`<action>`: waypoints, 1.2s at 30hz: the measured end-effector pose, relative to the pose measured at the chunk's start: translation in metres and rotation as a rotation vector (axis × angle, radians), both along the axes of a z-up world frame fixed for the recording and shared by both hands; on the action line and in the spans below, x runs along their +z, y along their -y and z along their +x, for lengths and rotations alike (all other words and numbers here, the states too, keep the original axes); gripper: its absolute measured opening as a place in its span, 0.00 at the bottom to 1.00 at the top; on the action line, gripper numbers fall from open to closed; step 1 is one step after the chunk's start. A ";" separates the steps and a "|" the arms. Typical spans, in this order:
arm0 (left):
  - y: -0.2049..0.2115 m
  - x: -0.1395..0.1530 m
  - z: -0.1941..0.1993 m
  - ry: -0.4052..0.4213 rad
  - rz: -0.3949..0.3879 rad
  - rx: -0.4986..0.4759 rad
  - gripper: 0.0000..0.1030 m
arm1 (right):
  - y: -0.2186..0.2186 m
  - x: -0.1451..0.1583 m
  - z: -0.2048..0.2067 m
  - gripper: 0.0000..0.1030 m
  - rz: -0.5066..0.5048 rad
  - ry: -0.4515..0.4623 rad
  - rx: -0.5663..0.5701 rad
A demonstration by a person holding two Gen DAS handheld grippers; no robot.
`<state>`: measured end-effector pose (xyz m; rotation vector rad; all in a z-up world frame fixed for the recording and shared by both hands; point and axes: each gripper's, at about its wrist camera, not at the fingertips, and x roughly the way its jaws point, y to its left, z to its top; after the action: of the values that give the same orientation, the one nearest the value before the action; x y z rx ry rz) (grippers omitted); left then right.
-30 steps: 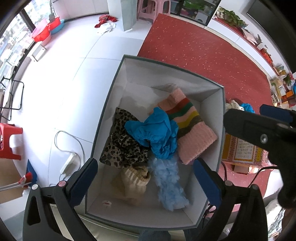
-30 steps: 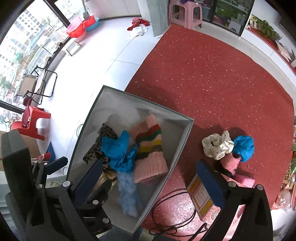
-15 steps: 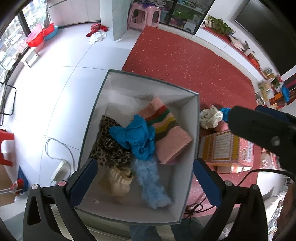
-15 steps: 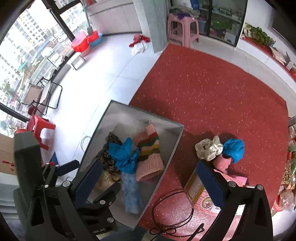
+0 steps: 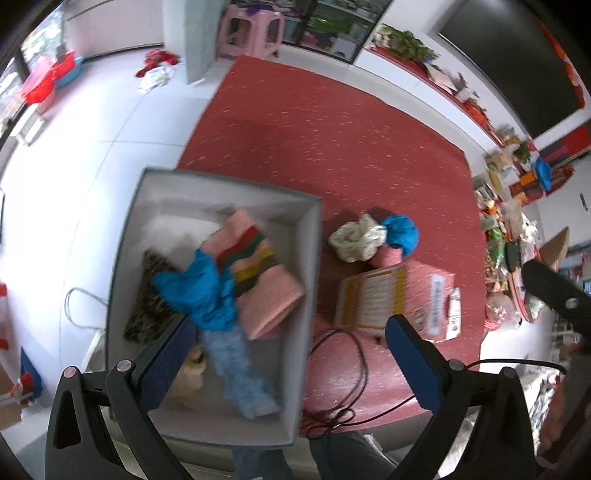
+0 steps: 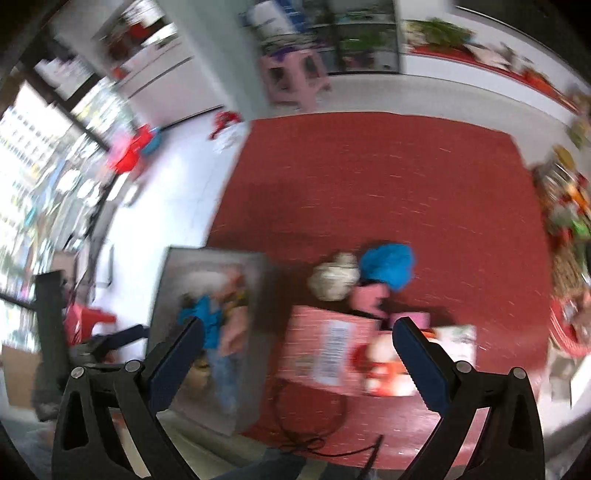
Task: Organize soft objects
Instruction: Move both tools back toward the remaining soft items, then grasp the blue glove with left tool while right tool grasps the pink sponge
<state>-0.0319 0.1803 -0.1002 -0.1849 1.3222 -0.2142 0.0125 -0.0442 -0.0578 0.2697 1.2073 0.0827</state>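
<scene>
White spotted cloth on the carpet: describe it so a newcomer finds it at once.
Start at the red carpet, then the grey bin on its left edge. Just right of the bin lies a small pile; the spotted cloth is its leftmost piece, pressed against a bright blue cloth. It is the only cream, dotted item; its neighbours are plain blue and pink.

You stood over a red speckled carpet (image 5: 332,140) bordered at 9 o'clock by white floor tiles (image 5: 74,147). A pink plastic stool (image 5: 251,33) stood at 12 o'clock beside a pale grey pillar (image 5: 188,37). Red basins (image 5: 40,81) sat at 10 o'clock near a daylit window (image 6: 33,155). A low shelf carrying plants (image 5: 406,40) ran toward 2 o'clock under a dark wall panel (image 5: 517,62). A red stool (image 6: 88,317) stood at 9 o'clock.
</scene>
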 end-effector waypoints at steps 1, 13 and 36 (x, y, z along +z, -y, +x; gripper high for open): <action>0.008 0.003 0.006 -0.003 -0.007 -0.018 1.00 | 0.012 -0.004 0.000 0.99 -0.014 -0.014 -0.031; 0.104 -0.002 0.088 -0.097 -0.019 -0.159 1.00 | 0.121 -0.091 0.022 0.99 0.136 -0.257 -0.247; 0.169 -0.097 0.163 -0.427 0.038 -0.144 1.00 | 0.098 -0.225 0.089 0.51 0.145 -0.717 0.111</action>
<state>0.1310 0.0113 -0.1970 -0.1054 1.7658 -0.2807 0.1016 -0.1425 -0.2830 0.3752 1.9333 0.1805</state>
